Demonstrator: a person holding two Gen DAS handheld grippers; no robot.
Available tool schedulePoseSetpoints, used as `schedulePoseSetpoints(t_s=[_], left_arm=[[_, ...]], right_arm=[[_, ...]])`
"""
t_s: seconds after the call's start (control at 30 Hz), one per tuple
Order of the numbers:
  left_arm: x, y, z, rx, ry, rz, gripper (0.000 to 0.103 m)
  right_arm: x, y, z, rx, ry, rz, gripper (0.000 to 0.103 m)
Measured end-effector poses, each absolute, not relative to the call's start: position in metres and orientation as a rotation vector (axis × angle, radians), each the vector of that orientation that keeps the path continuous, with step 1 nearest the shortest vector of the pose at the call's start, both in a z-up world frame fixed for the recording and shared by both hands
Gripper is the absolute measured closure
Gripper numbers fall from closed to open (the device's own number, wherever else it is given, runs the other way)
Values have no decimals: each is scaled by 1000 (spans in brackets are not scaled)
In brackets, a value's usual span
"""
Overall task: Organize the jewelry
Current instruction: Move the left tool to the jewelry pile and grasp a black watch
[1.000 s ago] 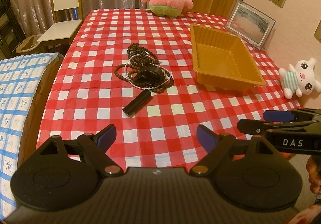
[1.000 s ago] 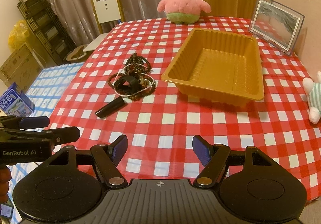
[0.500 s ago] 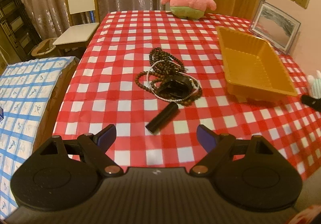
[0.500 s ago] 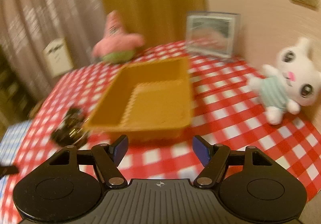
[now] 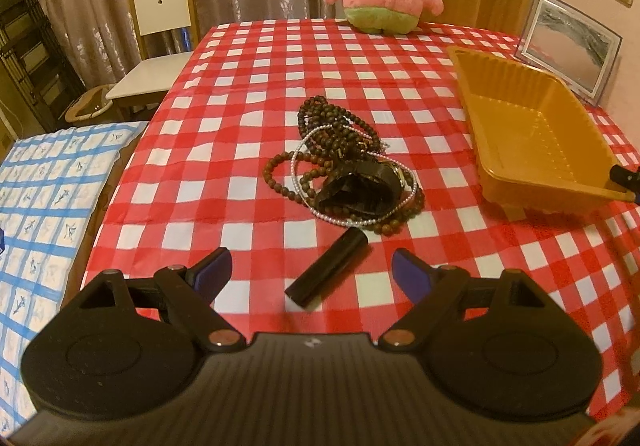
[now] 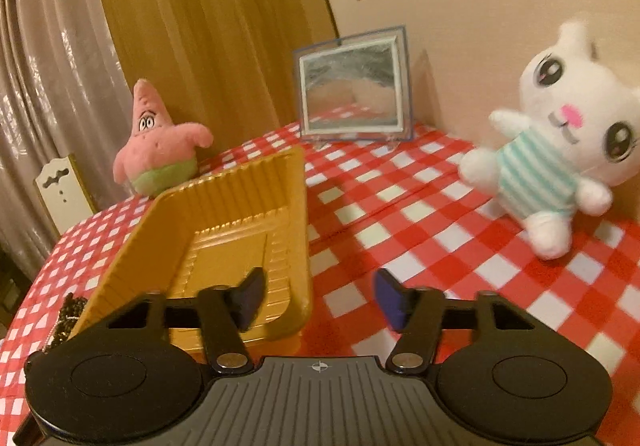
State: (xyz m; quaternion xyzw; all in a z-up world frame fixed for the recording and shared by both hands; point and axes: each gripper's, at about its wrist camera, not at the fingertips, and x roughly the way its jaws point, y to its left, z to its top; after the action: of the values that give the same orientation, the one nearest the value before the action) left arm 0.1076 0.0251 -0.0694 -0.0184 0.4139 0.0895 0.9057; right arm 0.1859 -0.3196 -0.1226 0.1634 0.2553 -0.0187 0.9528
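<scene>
The jewelry (image 5: 344,170) is a tangled pile in the middle of the red and white cloth (image 5: 224,150). It has dark brown bead strings, a thin string of tiny silver beads and a black strap all looped together. A small black tube (image 5: 326,272) lies just beside the pile, on the near side. The yellow tray (image 5: 532,134) sits to the right of the pile, and it looks empty.

The beads will likely be light and floppy. They are round and smooth, so they may slip. Because the strings are tangled, pulling one may drag the others along. The thin silver string looks like the one that could break, so a soft pull is best. A good place to grab is a loop that sticks out, like the brown one on the left of the pile. The black tube looks stiff and may roll, so pinch it across its middle.

The left gripper (image 5: 312,270) is wide, with nothing in it, and it hangs just over the tube. The right gripper (image 6: 318,298) is at the near right corner of the tray. Its jaws are closing, with the tray rim between them but not pinched yet. The tray looks thin and bendy, so hold it gently.
</scene>
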Motion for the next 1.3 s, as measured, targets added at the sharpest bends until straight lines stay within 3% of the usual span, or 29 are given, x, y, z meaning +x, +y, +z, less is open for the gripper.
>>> schedulePoseSetpoints(t_s=[0.2, 0.27, 0.43, 0.8, 1.17, 1.3], left_arm=[[121, 28, -76, -39, 867, 201, 17], [124, 28, -78, -35, 872, 205, 17], [129, 29, -83, -39, 889, 207, 17], [135, 23, -93, 12, 907, 150, 25], [144, 25, -116, 65, 936, 106, 56], [145, 25, -121, 68, 950, 84, 75]], right_arm=[[204, -312, -140, 377, 514, -52, 64], [211, -310, -142, 383, 522, -40, 82], [221, -305, -143, 358, 531, -18, 99], [230, -307, -115, 138, 538, 103, 99], [224, -295, -95, -19, 565, 170, 99], [226, -291, -91, -40, 570, 167, 99]])
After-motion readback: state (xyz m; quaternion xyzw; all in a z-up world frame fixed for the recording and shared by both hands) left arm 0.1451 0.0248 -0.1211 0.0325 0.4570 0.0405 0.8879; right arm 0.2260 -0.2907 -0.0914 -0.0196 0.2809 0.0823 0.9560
